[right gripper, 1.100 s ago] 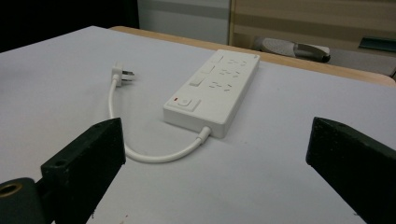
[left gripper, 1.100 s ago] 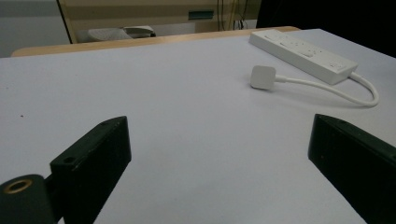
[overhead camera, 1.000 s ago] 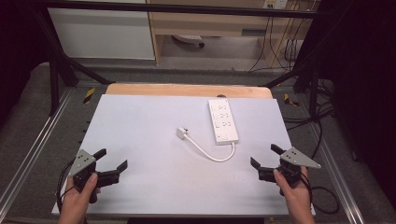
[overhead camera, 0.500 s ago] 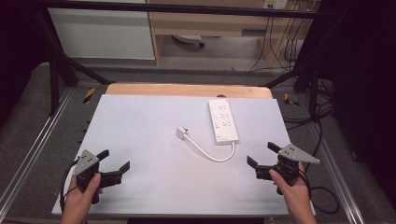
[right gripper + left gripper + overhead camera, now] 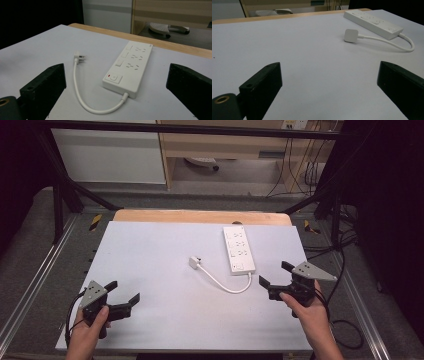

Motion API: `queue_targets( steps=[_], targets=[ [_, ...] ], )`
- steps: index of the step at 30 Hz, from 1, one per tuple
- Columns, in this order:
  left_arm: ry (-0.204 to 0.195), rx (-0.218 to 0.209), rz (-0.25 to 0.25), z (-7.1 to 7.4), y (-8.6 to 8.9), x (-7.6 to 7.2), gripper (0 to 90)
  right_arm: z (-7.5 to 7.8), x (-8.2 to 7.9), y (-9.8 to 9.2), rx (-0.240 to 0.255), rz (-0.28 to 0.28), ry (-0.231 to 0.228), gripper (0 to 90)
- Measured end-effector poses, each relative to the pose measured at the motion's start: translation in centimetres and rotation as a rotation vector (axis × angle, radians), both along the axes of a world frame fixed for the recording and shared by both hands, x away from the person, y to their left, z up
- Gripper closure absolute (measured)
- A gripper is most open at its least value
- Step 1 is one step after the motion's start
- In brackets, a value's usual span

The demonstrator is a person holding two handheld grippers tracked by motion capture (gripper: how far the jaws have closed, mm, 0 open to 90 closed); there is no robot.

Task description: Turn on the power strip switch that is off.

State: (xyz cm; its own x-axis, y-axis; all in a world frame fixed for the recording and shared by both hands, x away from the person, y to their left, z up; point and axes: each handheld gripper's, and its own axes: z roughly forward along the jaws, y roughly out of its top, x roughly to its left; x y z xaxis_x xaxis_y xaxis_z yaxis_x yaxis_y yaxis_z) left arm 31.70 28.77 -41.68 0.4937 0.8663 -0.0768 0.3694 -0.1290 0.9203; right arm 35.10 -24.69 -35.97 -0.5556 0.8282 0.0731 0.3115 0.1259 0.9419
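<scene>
White and bare but for a white plastic power strip lying lengthwise away from the person, its short cable looping left to a white plug, the bench puts the strip nearer the right gripper, both grippers' jaws apart, the left gripper well off.

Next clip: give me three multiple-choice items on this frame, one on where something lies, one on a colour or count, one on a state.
1. Where does the power strip lie?
A. right half of the table, towards the far edge
B. left near corner
C. on the floor

2. What colour is the plug and its cable?
A. black
B. white
C. orange

3. How are the left claw and right claw set?
A. both open, holding nothing
B. both shut on the cable
C. left shut on the plug

Key: 1 A, the high view shows it there; 2 B, both look white; 3 A, jaws stand wide apart in both gripper views.
</scene>
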Motion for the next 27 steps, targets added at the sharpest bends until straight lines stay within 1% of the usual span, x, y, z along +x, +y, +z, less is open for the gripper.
queue_targets(
  steps=[5,11,12,13,17,20,22,24,25,26,27],
  targets=[
    [0.001,0.001,-0.002,0.0,0.0,0.0,5.9,0.5,0.7,0.8,-0.008,0.006,0.002,4.7],
    [0.003,0.009,-0.006,0.0,-0.1,0.0,5.9,1.2,1.5,1.1,0.014,0.019,-0.002,6.9],
    [0.003,0.009,-0.006,0.0,-0.1,0.0,5.8,1.4,1.6,1.1,0.013,0.015,-0.002,7.0],
    [-0.006,0.008,-0.003,0.0,-0.1,0.0,5.8,1.5,1.8,1.1,0.015,0.007,-0.005,7.2],
    [-0.016,0.003,0.014,0.1,-0.1,-0.1,5.5,1.9,2.1,1.1,0.047,-0.012,0.003,7.0],
    [-0.005,0.008,0.012,0.0,0.0,0.0,5.6,2.0,2.4,1.1,0.035,-0.016,0.008,6.6],
    [-0.005,0.008,0.014,0.0,0.0,0.0,5.5,2.0,2.6,1.0,0.028,-0.019,0.016,6.9],
    [-0.009,0.001,0.011,0.0,0.0,0.2,5.5,2.2,2.9,1.0,0.027,-0.009,0.043,7.3],
    [-0.019,-0.008,0.016,0.1,-0.1,0.5,5.4,2.4,3.0,1.0,0.026,0.002,0.047,7.8],
    [-0.019,-0.008,0.016,0.1,-0.1,0.5,5.5,2.5,3.1,1.1,0.024,0.002,0.045,7.9],
    [-0.027,-0.007,0.009,0.2,-0.2,1.1,5.4,2.7,3.1,1.1,0.014,0.001,0.041,7.8]
  ],
)
